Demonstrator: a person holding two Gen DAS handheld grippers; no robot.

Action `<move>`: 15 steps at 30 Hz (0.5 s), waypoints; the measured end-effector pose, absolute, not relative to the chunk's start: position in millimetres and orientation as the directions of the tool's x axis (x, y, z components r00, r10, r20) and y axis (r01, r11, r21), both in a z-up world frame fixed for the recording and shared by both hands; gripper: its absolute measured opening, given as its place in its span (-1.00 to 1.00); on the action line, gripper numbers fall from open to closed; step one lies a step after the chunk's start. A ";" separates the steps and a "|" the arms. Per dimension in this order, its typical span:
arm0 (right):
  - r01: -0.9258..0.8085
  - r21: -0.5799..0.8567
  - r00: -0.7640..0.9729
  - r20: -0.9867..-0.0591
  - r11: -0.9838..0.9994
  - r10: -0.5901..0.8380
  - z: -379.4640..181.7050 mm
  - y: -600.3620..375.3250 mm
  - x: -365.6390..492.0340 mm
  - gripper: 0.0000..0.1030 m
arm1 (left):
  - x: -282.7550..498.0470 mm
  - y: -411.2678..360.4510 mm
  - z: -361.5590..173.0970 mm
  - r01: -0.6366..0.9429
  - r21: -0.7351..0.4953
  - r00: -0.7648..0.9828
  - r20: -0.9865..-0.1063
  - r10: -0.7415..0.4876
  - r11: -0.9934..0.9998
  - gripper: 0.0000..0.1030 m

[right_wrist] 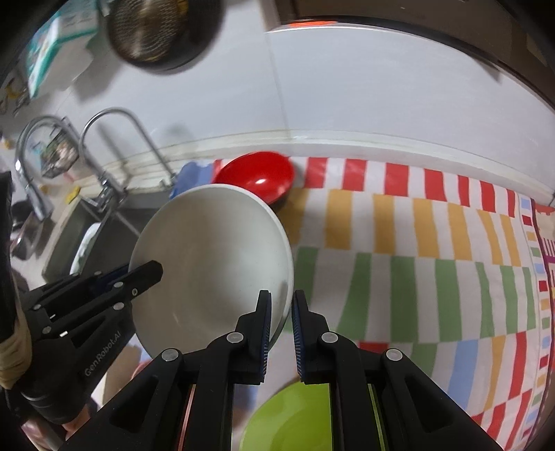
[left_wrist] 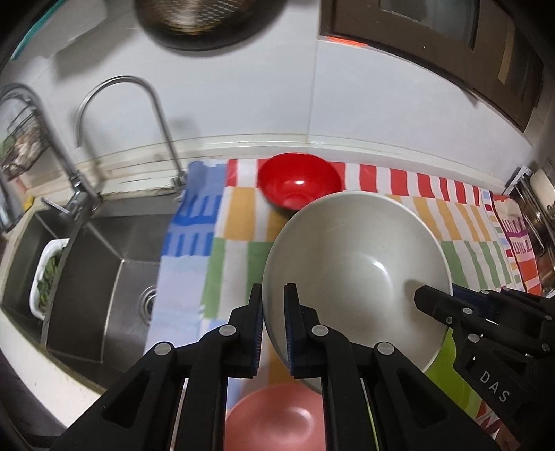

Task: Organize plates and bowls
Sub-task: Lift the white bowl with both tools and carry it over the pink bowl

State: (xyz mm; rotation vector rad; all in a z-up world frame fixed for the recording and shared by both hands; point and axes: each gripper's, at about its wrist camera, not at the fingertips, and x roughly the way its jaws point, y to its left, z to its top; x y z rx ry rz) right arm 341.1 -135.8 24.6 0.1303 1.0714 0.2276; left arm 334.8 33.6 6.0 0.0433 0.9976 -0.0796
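A large off-white bowl hangs above the counter, held between both grippers. My left gripper is shut on its left rim, one finger inside and one outside. My right gripper is shut on the opposite rim; in the left wrist view its tip pokes into the bowl. The left gripper also shows at the bowl's far side in the right wrist view. A red bowl stands by the back wall. Below lie a pink dish and a green plate.
A striped colourful cloth covers the counter. To the left is a steel sink with a curved faucet and a white basket of greens. A dark pan hangs on the wall. A metal rack stands far right.
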 end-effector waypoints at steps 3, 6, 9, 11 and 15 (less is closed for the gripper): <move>-0.148 0.226 0.441 -0.856 0.963 0.269 24.5 -123.2 329.5 -0.73 | 318.9 45.1 7.0 0.076 0.008 0.548 -0.836 -0.035 0.997 -0.78; -0.179 0.224 0.428 -0.859 0.958 0.281 24.3 -111.6 317.3 -0.73 | 304.5 55.3 5.9 0.064 0.014 0.549 -0.835 -0.024 0.998 -0.77; -0.207 0.222 0.411 -0.864 0.953 0.290 21.6 -100.2 309.2 -0.72 | 292.0 64.2 2.1 0.051 0.015 0.543 -0.840 -0.015 0.999 -0.76; -0.227 0.217 0.402 -0.867 0.949 0.295 21.0 -94.7 302.1 -0.71 | 283.4 69.2 -1.1 0.043 0.017 0.534 -0.845 -0.008 0.999 -0.76; -0.261 0.207 0.381 -0.875 0.943 0.298 16.9 -83.4 288.7 -0.71 | 269.2 76.4 -9.6 0.036 0.017 0.513 -0.858 -0.004 0.999 -0.74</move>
